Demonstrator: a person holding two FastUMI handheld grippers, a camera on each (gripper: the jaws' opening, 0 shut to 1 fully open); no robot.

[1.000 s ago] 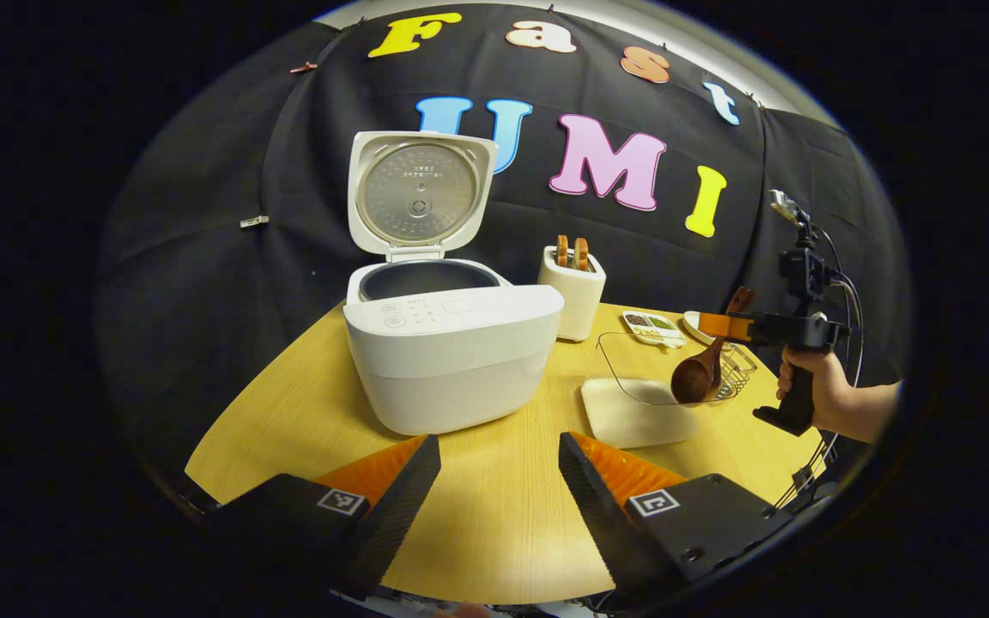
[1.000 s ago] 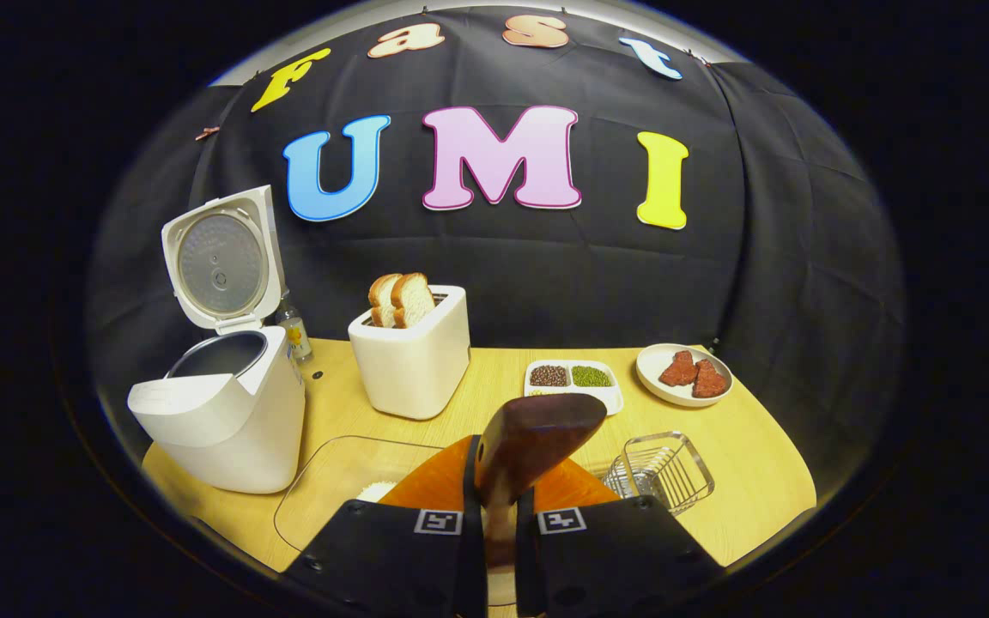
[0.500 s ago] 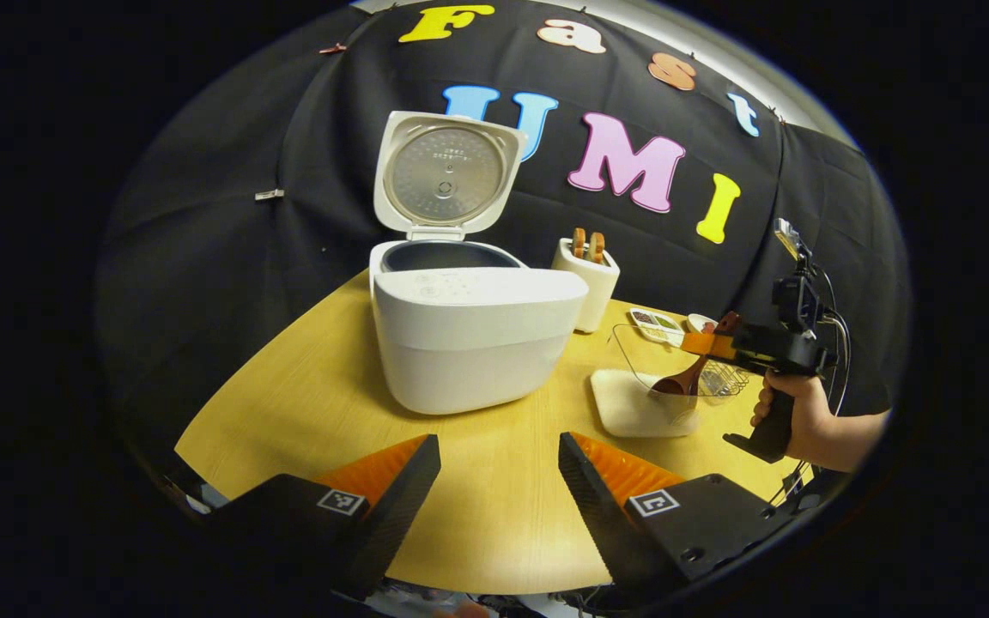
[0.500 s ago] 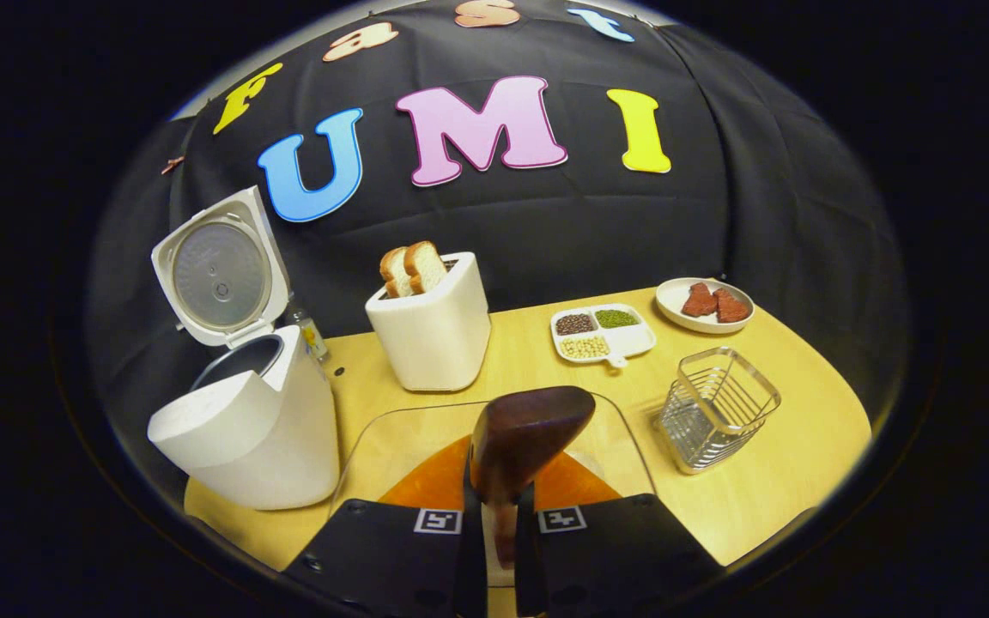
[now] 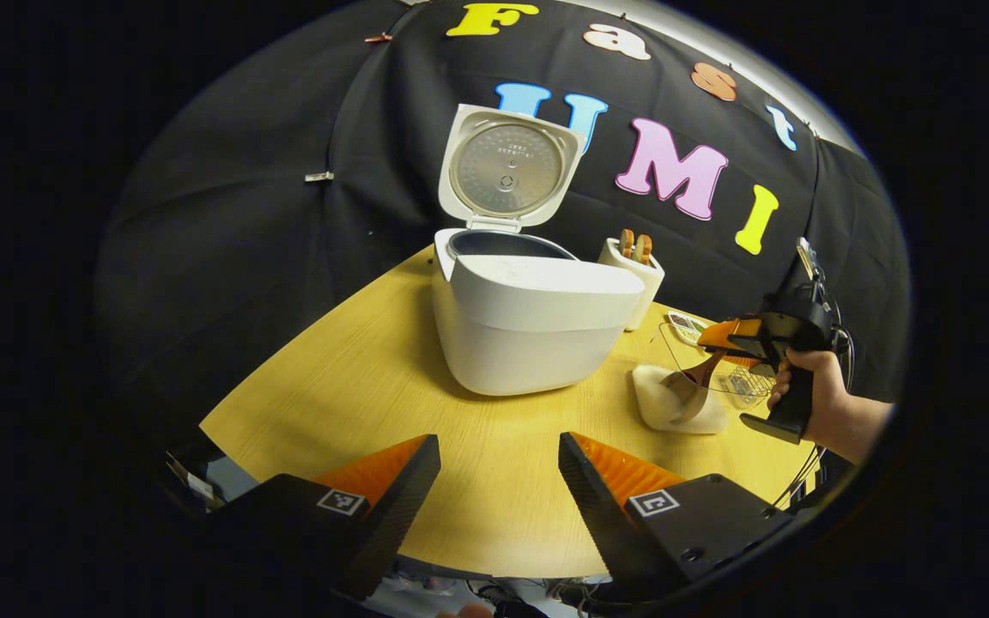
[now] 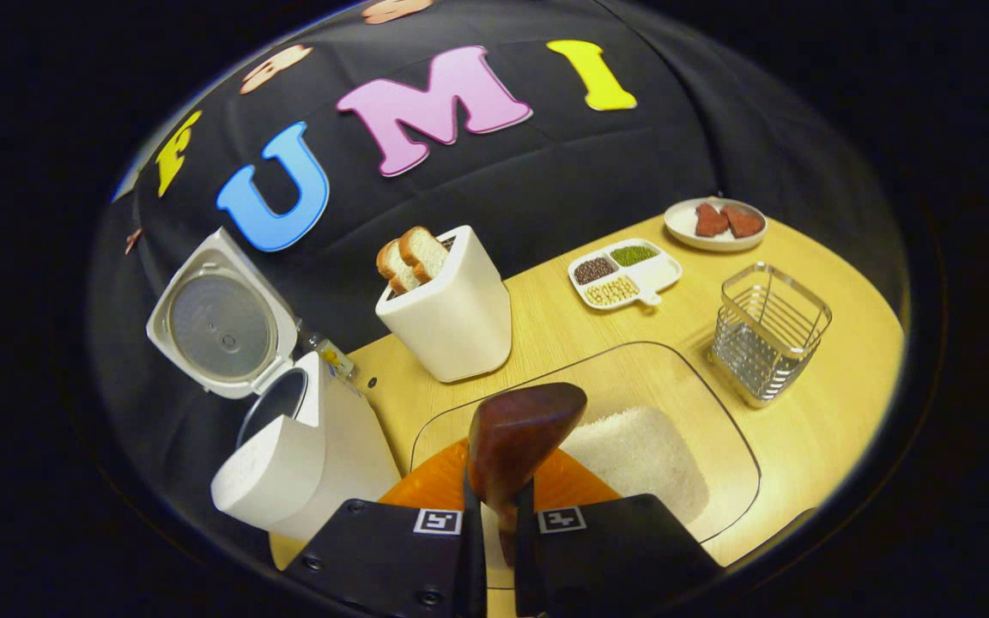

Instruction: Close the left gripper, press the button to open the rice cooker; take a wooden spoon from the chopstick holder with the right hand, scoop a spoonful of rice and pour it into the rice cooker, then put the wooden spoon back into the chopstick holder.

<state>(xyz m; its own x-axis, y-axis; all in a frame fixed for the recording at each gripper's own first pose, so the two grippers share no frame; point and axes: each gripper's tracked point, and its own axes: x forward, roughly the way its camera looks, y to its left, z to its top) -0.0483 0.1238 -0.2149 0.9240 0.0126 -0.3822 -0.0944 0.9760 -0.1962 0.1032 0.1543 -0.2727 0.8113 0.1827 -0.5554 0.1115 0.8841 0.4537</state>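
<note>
Right claw (image 6: pixel 499 515) is gripping the wooden spoon (image 6: pixel 516 442) by its handle, fingers pressed together on it, bowl tilting down over the rice (image 6: pixel 645 459) in the clear dish (image 6: pixel 718 429), presumably to scoop. Chopstick holder (image 6: pixel 769 330) is standing just beyond the dish. Rice cooker (image 5: pixel 537 322), lid up, is waiting beside the dish. Left claw (image 5: pixel 499 481) is hanging apart over the desk (image 5: pixel 357 386), idle.
</note>
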